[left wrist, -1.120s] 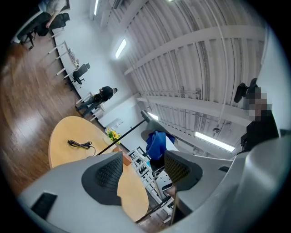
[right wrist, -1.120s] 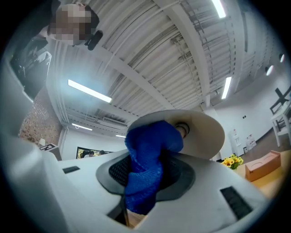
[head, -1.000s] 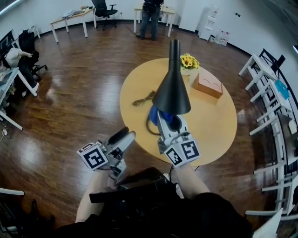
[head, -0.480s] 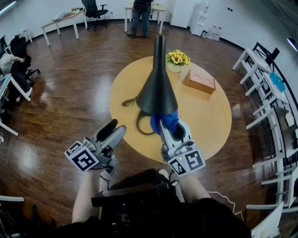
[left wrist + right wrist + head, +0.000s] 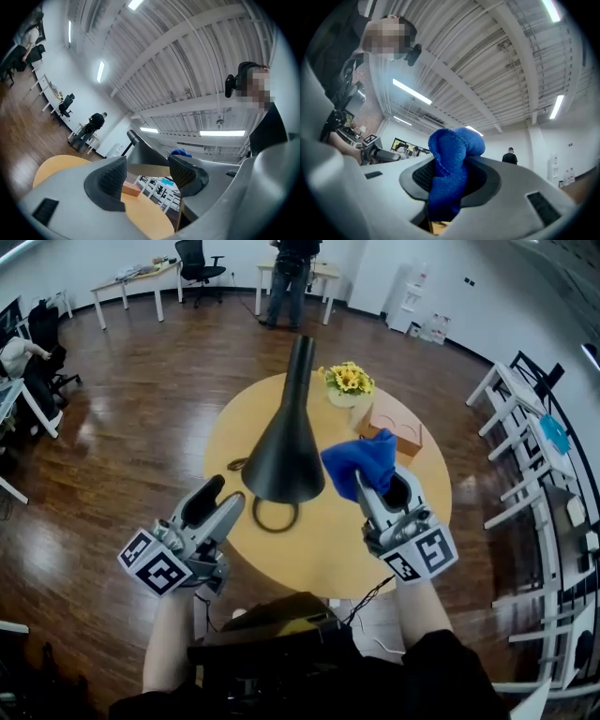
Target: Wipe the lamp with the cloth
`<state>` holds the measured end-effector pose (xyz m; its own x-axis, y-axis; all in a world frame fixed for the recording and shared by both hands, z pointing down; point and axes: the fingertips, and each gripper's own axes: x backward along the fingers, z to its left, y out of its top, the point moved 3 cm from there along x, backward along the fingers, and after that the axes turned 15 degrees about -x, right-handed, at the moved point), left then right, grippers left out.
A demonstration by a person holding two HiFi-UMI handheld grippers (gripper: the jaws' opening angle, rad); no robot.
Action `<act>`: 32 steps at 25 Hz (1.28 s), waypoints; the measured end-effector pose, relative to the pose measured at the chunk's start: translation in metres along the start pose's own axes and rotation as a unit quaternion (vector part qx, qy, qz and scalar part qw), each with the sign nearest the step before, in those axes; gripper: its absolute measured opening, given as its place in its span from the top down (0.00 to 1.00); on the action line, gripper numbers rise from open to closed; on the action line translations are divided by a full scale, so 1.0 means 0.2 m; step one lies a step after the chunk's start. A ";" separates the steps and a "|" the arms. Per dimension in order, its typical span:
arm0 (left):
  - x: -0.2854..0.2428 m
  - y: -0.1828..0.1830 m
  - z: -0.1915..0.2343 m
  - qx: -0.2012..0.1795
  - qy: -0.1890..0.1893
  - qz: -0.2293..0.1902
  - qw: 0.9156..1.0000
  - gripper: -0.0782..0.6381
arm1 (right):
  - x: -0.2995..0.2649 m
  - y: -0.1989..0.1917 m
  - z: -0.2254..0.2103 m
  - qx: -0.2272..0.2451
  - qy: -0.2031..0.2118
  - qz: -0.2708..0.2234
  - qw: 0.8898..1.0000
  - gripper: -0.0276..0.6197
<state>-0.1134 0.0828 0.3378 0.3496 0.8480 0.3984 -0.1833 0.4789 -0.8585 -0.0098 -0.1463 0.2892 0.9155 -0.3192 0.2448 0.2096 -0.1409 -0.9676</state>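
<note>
**Tongs flank the lamp shade, cloth lifted clear**

Right tongs (image 5: 377, 488) are clenched on the blue cloth (image 5: 361, 460), which bulges up between the pads in the right gripper view. Left tongs (image 5: 211, 495) are released, with nothing between the jaws. The black lamp (image 5: 284, 451) shows beyond them in the left gripper view. A second ago I held the cloth low behind the shade, near the lamp's foot. It now stands raised just right of the shade's rim, seemingly not touching. My left tongs have risen toward the shade's left side. The lamp stands upright on the round table (image 5: 319, 554); I judge the wipe of the shade's outer face is about to begin.
</note>
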 end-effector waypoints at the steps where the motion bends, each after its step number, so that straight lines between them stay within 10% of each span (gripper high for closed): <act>1: -0.01 0.00 -0.01 -0.001 0.005 -0.003 1.000 0.50 | -0.07 0.06 -0.05 0.000 0.011 -0.008 1.000 0.77; 6: 0.02 0.00 -0.05 -0.017 0.037 -0.011 0.999 0.50 | -0.48 0.15 -0.27 -0.009 0.009 0.022 1.000 0.77; 12: 0.00 -0.06 -0.08 -0.033 0.078 -0.010 0.996 0.50 | -0.79 -0.06 -0.43 -0.144 0.032 0.063 0.987 0.76; 21: 0.10 -0.07 -0.05 -0.011 0.122 -0.011 0.992 0.50 | -0.51 -0.11 -0.04 -0.173 0.199 0.094 0.960 0.76; 27: 0.04 -0.06 -0.05 -0.004 0.109 -0.015 0.994 0.50 | -0.29 -0.16 0.05 -0.163 0.209 0.096 0.959 0.76; 32: 0.05 0.00 -0.09 0.020 0.102 -0.034 0.994 0.50 | -0.13 -0.24 0.06 -0.279 0.213 0.062 0.934 0.76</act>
<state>-0.0940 0.0870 0.3362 0.5403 0.7515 0.3786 -0.1870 0.5459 -0.8167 -0.0401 -0.1198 0.3291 0.6765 -0.6922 0.2514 -0.2089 -0.5077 -0.8358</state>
